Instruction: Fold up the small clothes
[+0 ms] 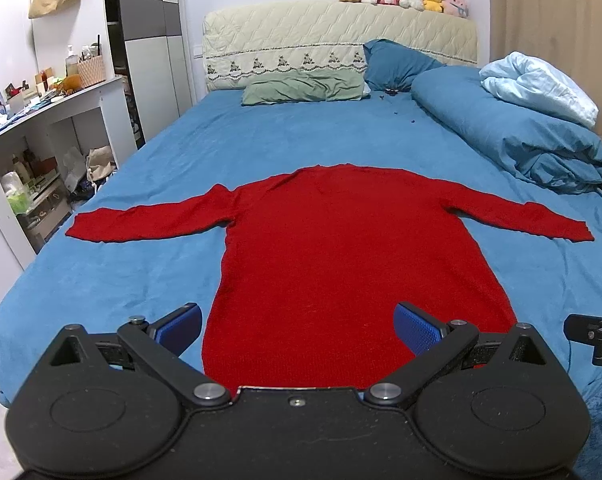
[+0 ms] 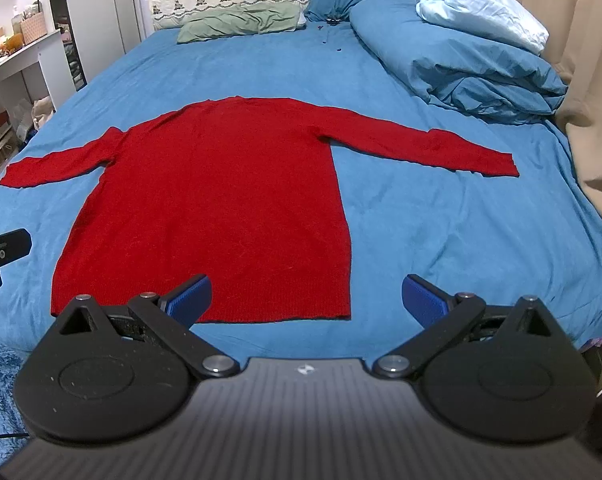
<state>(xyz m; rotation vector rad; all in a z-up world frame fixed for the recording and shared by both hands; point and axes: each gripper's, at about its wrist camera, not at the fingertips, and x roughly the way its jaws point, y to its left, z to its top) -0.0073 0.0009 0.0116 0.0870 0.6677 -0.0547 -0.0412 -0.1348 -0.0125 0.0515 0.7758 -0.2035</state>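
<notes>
A red long-sleeved sweater (image 1: 325, 248) lies flat on the blue bed sheet (image 1: 141, 280), both sleeves spread out sideways, hem toward me. It also shows in the right wrist view (image 2: 221, 200). My left gripper (image 1: 299, 326) is open and empty, hovering above the hem, its blue pads (image 1: 415, 328) wide apart. My right gripper (image 2: 307, 296) is open and empty above the hem's right corner. The right gripper shows at the right edge of the left wrist view (image 1: 593, 338), the left gripper at the left edge of the right wrist view (image 2: 1, 256).
A rolled blue duvet (image 1: 513, 132) with a pale blue blanket (image 1: 541, 88) lies along the bed's right side. A green pillow (image 1: 305, 88) and a blue pillow (image 1: 397, 62) sit by the headboard. A white shelf unit (image 1: 49, 140) stands left of the bed. A curtain (image 2: 589, 80) hangs at the right.
</notes>
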